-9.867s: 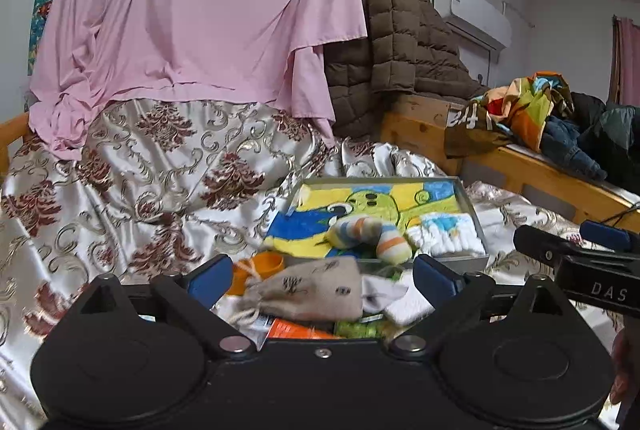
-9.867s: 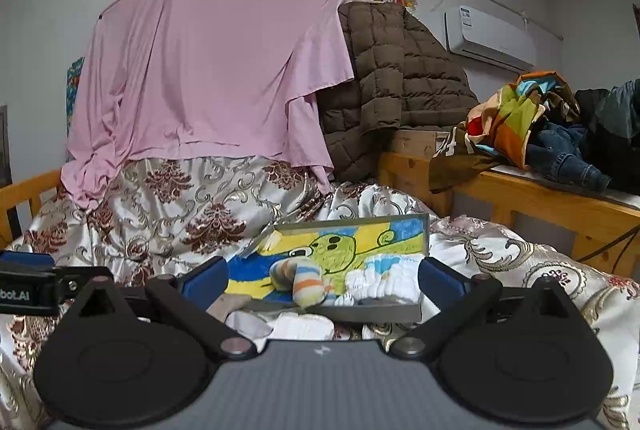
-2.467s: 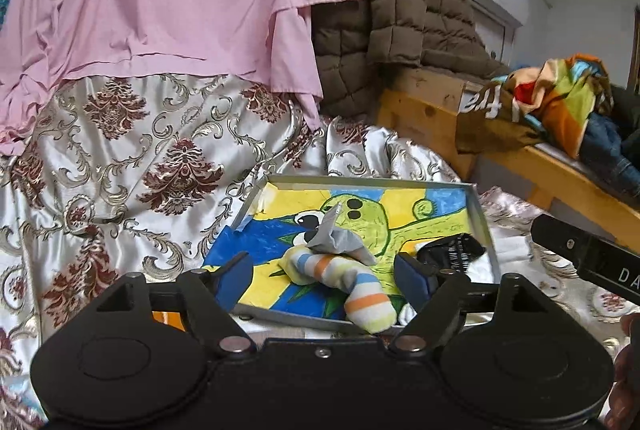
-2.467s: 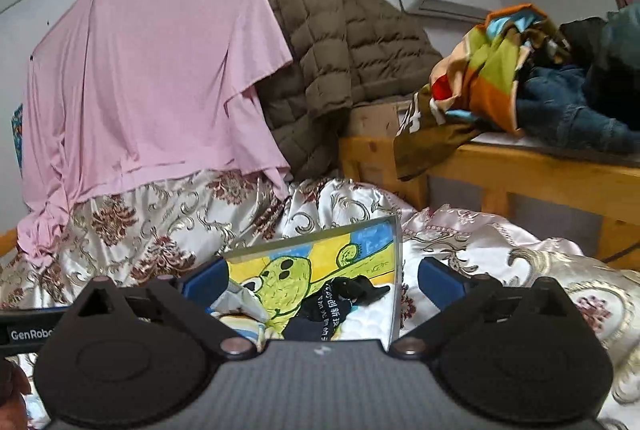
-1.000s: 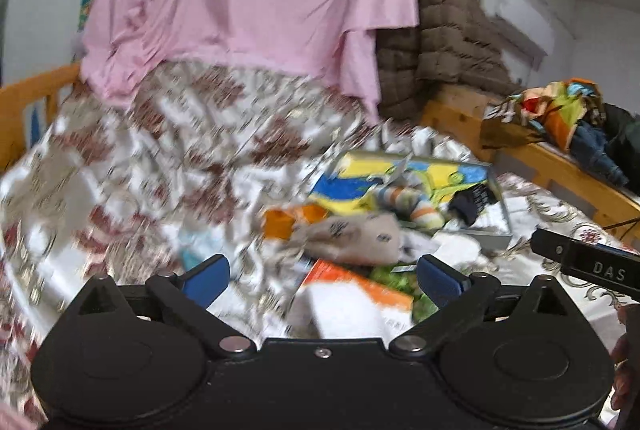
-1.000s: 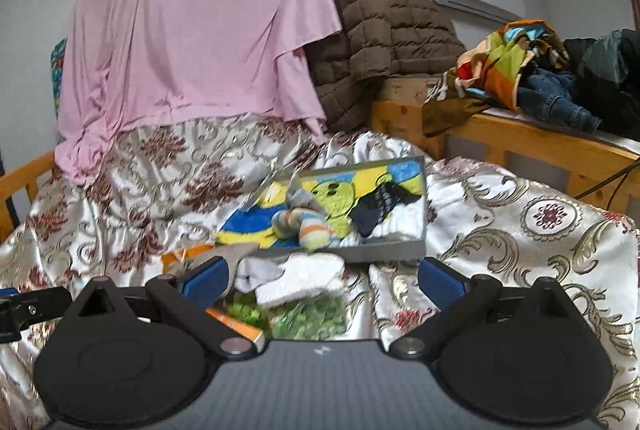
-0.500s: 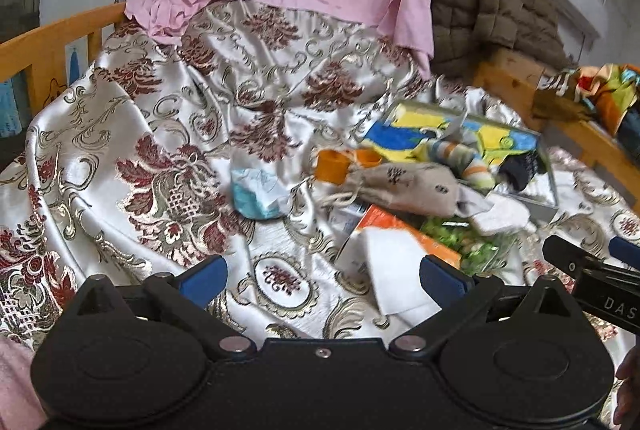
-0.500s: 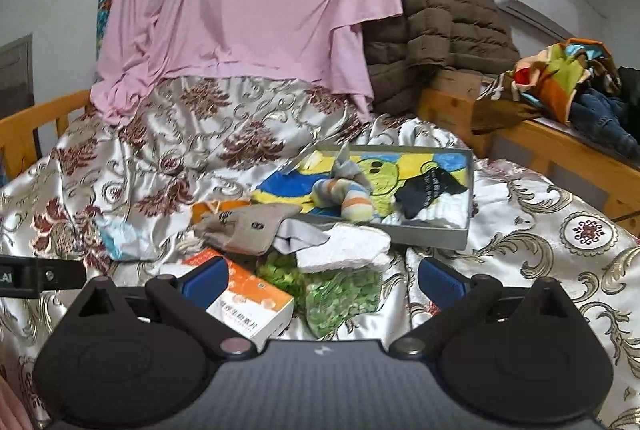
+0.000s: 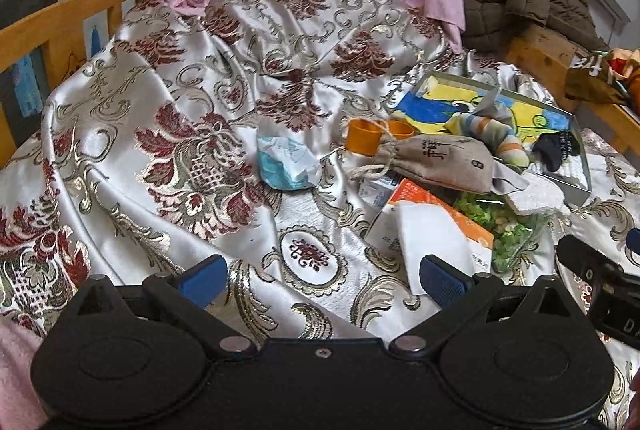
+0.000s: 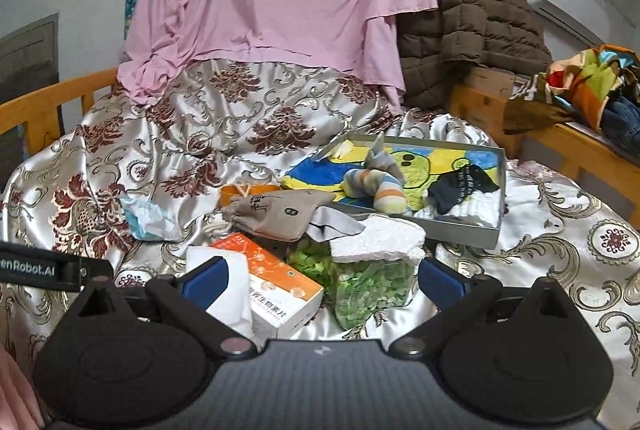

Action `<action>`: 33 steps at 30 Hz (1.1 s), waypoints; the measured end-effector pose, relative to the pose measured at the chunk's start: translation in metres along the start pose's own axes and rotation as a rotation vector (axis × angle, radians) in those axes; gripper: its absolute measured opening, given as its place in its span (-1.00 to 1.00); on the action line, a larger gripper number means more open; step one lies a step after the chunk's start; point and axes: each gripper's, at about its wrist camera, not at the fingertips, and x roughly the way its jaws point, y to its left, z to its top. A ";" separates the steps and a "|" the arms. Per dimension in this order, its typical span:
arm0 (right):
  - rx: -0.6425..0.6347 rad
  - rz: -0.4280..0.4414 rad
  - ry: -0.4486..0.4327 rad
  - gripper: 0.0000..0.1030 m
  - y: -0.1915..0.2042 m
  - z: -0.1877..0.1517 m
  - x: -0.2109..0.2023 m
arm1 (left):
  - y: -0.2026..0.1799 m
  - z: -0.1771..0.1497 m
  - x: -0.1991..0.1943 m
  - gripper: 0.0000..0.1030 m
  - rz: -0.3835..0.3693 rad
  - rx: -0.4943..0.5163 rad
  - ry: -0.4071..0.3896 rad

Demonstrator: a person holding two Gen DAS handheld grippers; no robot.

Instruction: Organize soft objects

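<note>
The cloth pouch (image 9: pixel 438 159) lies on the bed just in front of the tray (image 9: pixel 578 185), which holds a striped sock (image 9: pixel 494 135); both hand-held grippers (image 9: pixel 322 276) (image 10: pixel 320 280) are wide open and empty; a grab could catch the orange box (image 10: pixel 276 280) beside the pouch; only the left view shows the blue packet (image 9: pixel 286 161) whole.

The gray cloth (image 10: pixel 334 224) is mostly hidden under the drawstring pouch (image 10: pixel 276 213) and the foam piece (image 10: pixel 376 238). The orange cup (image 10: pixel 240 191) shows only its rim behind the pouch. Print on the medicine box (image 10: pixel 276 282) is too small to read. The right gripper (image 9: pixel 600 286) is cut off at the left view's right edge.
</note>
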 end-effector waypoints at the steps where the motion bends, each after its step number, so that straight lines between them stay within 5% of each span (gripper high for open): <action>1: -0.005 0.004 0.002 0.99 0.001 0.000 0.001 | 0.001 0.000 0.001 0.98 0.004 -0.008 0.005; 13: -0.058 0.049 0.013 0.99 0.015 -0.002 0.006 | 0.012 0.005 0.009 0.98 0.095 -0.065 0.044; 21: -0.136 0.086 0.033 0.99 0.031 -0.006 0.014 | 0.034 0.037 0.014 0.98 0.156 -0.071 0.039; 28: -0.286 0.138 0.046 0.99 0.052 -0.010 0.028 | 0.032 0.067 0.036 0.98 0.135 0.104 0.040; 33: -0.383 0.143 0.070 0.99 0.059 -0.014 0.052 | 0.029 0.086 0.073 0.98 0.054 0.228 0.056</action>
